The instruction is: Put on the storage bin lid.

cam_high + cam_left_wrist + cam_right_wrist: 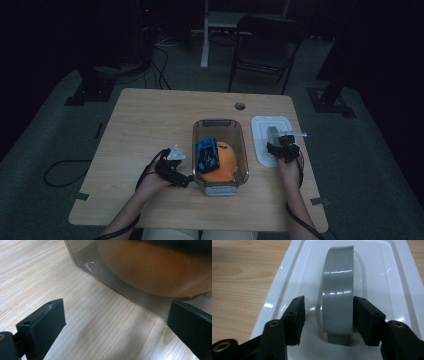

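Right now the grey tape roll [338, 302] stands on edge on the white lid [387, 290], which lies on the worktop [150, 125] beside the clear box [244, 150]. Around the roll sits the right claw [329, 320], right pad touching, left pad just apart. Over by the box, the left claw [115, 325] gapes wide above bare wood.

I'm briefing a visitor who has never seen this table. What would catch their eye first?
Probably the bright orange round thing with a blue toy in the clear container at the table's middle. To its right, the right gripper straddles a grey handle on a white lid.
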